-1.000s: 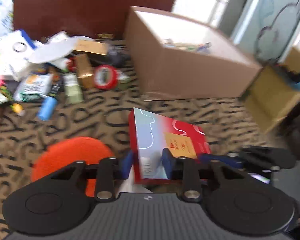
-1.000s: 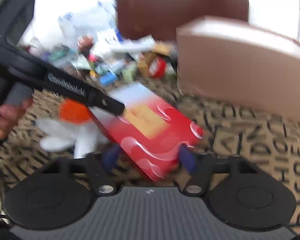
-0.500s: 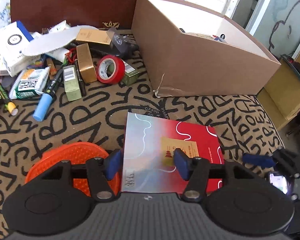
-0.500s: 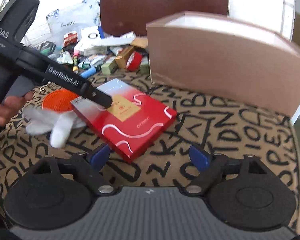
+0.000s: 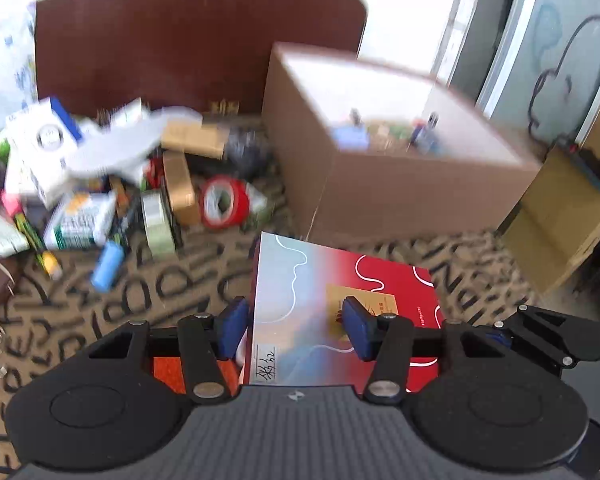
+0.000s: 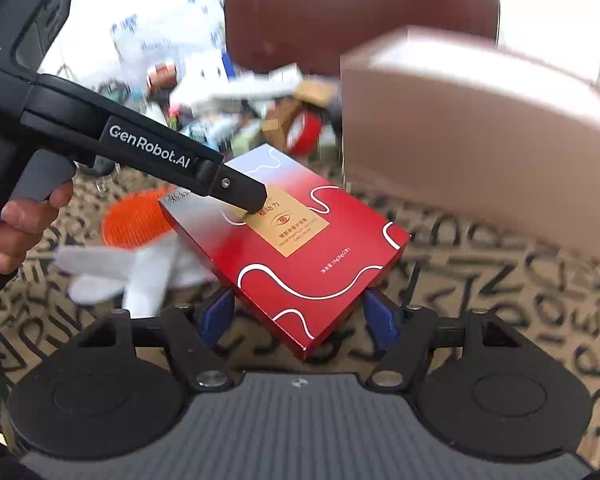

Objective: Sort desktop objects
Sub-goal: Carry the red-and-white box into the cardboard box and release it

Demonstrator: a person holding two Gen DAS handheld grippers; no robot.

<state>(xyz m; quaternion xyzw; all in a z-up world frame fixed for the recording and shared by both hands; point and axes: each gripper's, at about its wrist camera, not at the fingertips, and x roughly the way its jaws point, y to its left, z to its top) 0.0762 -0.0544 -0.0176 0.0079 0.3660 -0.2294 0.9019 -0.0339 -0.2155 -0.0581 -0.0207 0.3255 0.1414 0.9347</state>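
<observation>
The red box (image 6: 296, 248) lies flat on the tabletop (image 6: 500, 300), near the cardboard carton (image 5: 400, 184). Both the left hand-held gripper (image 5: 294, 330) and the right hand-held gripper (image 6: 300, 316) are closing astride it, apparently not yet pinching; seat both squarely on its edges before lifting.

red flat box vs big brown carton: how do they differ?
The red flat box is thin, closed and glossy with white squiggles; the brown carton is tall, open-topped and plain. The red box sits in front, by both grippers; the carton stands behind it with small items inside. Both rest on the lettered mat.
</observation>
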